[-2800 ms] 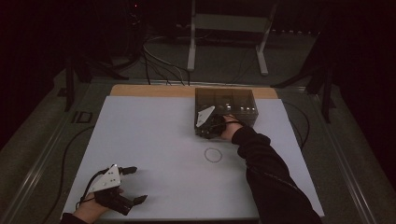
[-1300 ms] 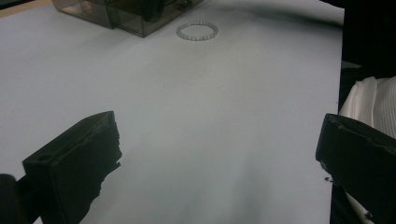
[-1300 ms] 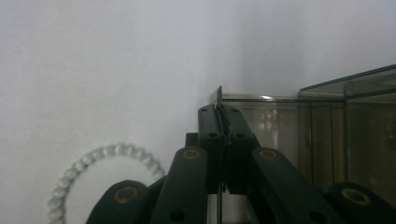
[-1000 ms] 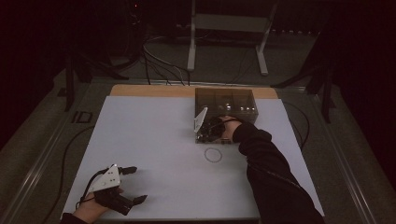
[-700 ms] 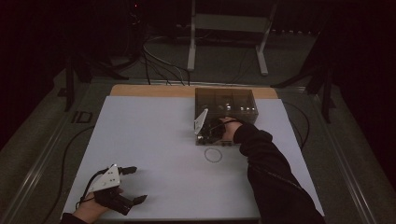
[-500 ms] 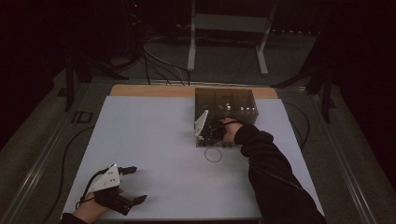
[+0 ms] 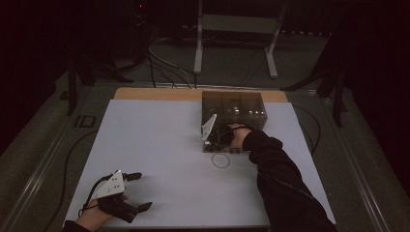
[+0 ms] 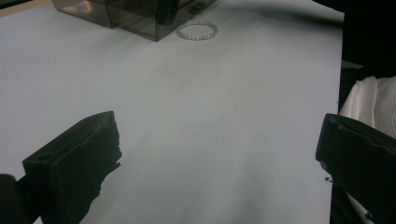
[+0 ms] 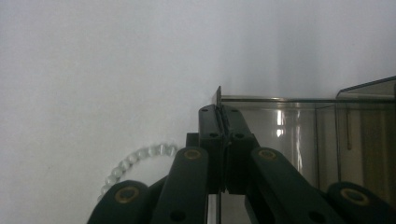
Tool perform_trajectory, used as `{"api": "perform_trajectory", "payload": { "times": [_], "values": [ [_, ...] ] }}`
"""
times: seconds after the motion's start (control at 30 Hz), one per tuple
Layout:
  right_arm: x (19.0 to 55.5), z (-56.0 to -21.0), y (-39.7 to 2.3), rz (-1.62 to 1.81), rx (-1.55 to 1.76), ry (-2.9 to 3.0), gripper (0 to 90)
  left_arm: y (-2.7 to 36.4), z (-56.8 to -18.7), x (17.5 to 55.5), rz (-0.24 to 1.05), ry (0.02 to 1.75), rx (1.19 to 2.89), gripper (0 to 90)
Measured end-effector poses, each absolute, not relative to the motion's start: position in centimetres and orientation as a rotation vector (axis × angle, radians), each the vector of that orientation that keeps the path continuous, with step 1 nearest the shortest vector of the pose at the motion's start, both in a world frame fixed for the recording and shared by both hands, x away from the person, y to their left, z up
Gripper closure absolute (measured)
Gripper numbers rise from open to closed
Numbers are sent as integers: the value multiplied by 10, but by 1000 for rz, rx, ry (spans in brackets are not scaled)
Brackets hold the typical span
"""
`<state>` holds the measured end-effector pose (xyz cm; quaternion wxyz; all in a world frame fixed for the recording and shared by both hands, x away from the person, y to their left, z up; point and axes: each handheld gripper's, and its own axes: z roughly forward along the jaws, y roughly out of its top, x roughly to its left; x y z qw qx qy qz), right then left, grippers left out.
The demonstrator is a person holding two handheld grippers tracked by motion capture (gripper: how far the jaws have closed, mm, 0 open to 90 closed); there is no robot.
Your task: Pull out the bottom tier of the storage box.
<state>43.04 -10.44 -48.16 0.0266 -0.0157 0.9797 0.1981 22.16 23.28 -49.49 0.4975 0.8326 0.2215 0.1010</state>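
Where the right gripper [image 9: 219,114] meets the smoky clear box [image 7: 241,104], its jaws are pinched together on a thin wall edge of that box (a corner panel, it seems, though the dim view leaves that unsure). A bead bracelet [image 9: 135,163] lies on the white tabletop [image 7: 159,145] just beside those jaws. The left gripper [image 8: 217,154] rests well apart, jaws wide with nothing between them.

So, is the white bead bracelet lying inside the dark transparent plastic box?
No, the white bead bracelet lies on the white table, just outside the dark transparent plastic box.
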Motion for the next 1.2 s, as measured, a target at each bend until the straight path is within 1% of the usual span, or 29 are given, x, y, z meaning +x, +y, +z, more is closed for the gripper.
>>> {"api": "perform_trajectory", "payload": {
  "times": [0.17,0.23,0.27,0.33,0.4,0.43,0.47,0.53,0.6,0.63,0.67,0.77,0.8,0.83,0.97,1.2],
  "values": [
    [430,-482,-106,629,-18,3028,883,233,-495,221,246,538,2015,1],
    [430,-481,-106,631,-19,3021,861,233,-495,222,247,539,2014,1],
    [430,-480,-106,633,-27,3009,820,233,-495,222,246,539,2014,1],
    [428,-477,-108,650,-21,2983,704,233,-495,222,247,539,2014,2],
    [426,-473,-111,671,-1,2945,608,233,-495,221,247,539,2015,1],
    [426,-471,-112,681,6,2923,541,233,-495,222,247,539,2015,2],
    [425,-469,-114,697,33,2909,500,233,-495,221,247,540,2015,1],
    [425,-464,-118,736,52,2883,453,233,-495,222,247,539,2016,1],
    [424,-460,-121,768,93,2864,382,232,-495,222,246,540,2017,1],
    [424,-460,-121,768,93,2864,382,232,-495,222,246,540,2017,2],
    [422,-455,-125,799,133,2847,305,232,-495,222,246,541,2017,1],
    [421,-453,-129,825,163,2838,260,232,-495,222,246,543,2019,1],
    [420,-451,-133,852,200,2836,188,232,-495,222,246,544,2018,1],
    [419,-450,-136,858,216,2839,140,232,-495,222,246,544,2018,1],
    [414,-448,-147,922,265,2807,116,232,-495,222,245,544,2019,1],
    [404,-445,-170,1030,385,2728,114,232,-495,222,246,545,2021,2]
  ]
}}
